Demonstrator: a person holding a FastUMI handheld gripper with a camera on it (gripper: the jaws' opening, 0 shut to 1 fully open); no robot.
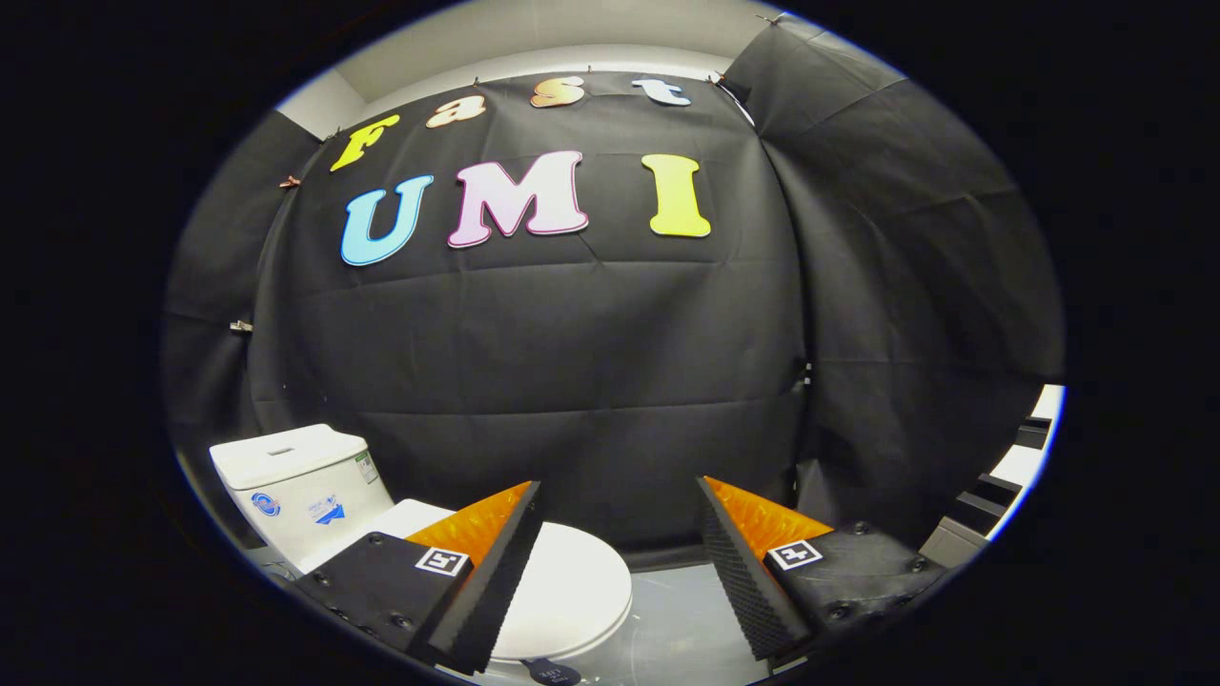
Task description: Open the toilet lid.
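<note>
Looks like the approach step: gripper [620,495] fingers spread wide, gripping nothing, lid [572,586] down at 7 o'clock behind the left finger. Next move probably means dropping low and catching the lid's front edge

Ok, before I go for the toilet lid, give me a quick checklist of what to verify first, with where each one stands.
1. Lid position: toilet lid lies flat and closed, ready to lift: ok.
2. Tongs open: tongs spread wide, nothing between the fingers: ok.
3. Alignment: lid sits below and behind the left finger, not centred between the two: not ok.
4. Contact: fingers touch nothing on the lid yet: not ok.
5. Room behind: tank stands right behind the lid; whether the lid clears it, cannot tell.
6. Front lip: lid's near edge is partly hidden by the left finger: cannot tell.
</note>
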